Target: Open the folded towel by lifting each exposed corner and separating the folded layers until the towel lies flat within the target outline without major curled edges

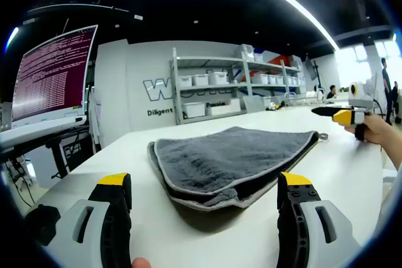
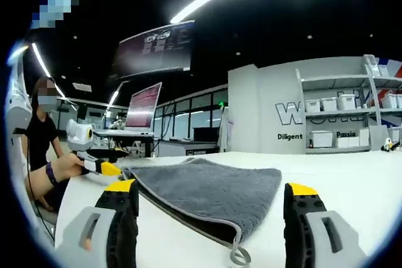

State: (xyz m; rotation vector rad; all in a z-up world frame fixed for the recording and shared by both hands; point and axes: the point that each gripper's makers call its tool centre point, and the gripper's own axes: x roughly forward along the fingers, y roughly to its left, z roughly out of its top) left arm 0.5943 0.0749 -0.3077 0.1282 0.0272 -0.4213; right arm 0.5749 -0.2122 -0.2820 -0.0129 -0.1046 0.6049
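A folded grey towel (image 1: 232, 158) with a pale edging lies on the white table (image 1: 352, 174), its layers stacked and a small loop at its far right corner. My left gripper (image 1: 205, 183) is open, low at the towel's near edge, one jaw on each side of the front corner. In the right gripper view the same towel (image 2: 207, 192) has its loop tag (image 2: 239, 257) hanging at the near corner. My right gripper (image 2: 212, 187) is open, straddling that corner. Each gripper also appears across the towel from the other: the right gripper (image 1: 342, 115) and the left gripper (image 2: 100, 166).
A monitor (image 1: 53, 76) stands at the table's left. Shelves with white bins (image 1: 213, 92) line the back wall. A seated person in black (image 2: 41, 149) is beside the table, with a hand (image 1: 377, 131) on the right gripper. Bare tabletop (image 2: 352, 180) surrounds the towel.
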